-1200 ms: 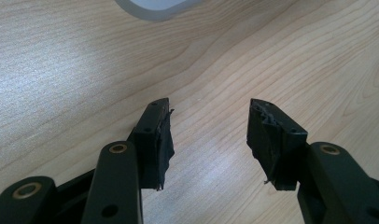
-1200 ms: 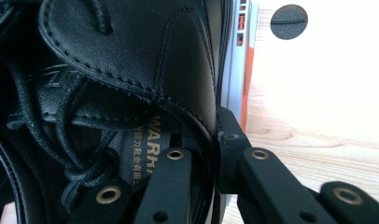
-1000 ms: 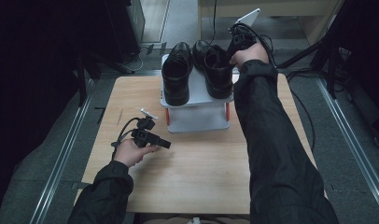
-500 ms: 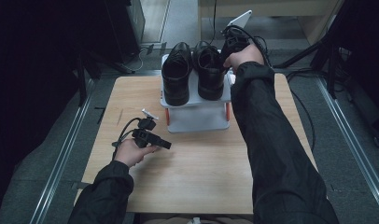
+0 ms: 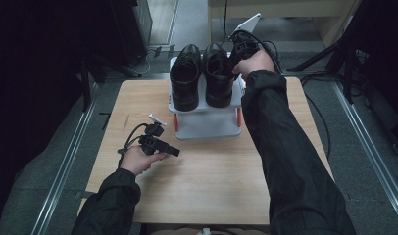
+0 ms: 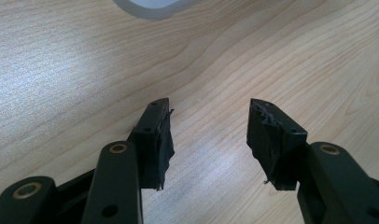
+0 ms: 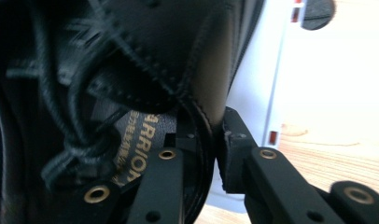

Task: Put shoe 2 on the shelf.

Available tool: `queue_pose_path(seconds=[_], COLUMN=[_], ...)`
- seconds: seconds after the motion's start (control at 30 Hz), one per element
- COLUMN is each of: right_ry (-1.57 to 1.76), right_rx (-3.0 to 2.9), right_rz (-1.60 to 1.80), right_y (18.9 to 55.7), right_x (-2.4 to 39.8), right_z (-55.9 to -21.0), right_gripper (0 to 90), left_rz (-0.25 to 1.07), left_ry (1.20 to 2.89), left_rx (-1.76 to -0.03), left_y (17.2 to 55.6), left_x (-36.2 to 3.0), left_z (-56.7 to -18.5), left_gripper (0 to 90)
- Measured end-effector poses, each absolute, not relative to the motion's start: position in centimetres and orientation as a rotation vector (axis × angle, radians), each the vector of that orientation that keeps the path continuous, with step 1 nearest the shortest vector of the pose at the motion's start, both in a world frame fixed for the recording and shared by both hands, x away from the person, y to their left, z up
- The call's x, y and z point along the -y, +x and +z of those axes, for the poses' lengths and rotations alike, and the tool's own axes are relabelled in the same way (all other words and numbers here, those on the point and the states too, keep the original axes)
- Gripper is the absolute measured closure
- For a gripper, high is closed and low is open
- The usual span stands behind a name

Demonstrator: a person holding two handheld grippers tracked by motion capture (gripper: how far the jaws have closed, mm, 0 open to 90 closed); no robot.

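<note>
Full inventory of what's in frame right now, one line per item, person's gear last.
shoes: 2, black, laced, side by side on top of the rack; left shoe, right shoe
rack: 1, white with small orange-red side clips, at the table's far middle
table: 1, light wood, centre of the high view
floor rails: metal, along both sides of the table
floor cables: black, right of the table
left gripper: black, jaws open over bare wood, held low at the table's near left
right gripper: black, jaws have just been opening, right shoe's collar between them, pads still against it
sleeves: 2, black
</note>
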State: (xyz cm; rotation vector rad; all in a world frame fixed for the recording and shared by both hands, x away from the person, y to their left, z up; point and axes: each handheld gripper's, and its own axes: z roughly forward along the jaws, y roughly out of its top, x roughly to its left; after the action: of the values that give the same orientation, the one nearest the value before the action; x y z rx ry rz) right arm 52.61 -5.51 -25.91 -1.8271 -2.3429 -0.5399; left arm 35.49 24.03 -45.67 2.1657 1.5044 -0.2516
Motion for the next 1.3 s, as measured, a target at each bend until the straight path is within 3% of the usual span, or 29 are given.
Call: queue_pose_path(seconds=[0.8,1.3], right_ry=[-1.926,-1.85], right_rx=[2.251,2.246], right_rz=[-0.619,-0.613], right_y=[52.5,51.9], right_x=[8.4,5.8], right_z=[-26.5,-26.0], right_gripper=[84.8,71.9], left_rz=[-0.253,-0.247], left_ry=[2.174,2.165], left_rx=[-1.506,-1.506], left_y=[35.5,35.5], left_x=[-24.0,-24.0], left_z=[-45.7,-45.6], left_gripper=[49.7,49.7])
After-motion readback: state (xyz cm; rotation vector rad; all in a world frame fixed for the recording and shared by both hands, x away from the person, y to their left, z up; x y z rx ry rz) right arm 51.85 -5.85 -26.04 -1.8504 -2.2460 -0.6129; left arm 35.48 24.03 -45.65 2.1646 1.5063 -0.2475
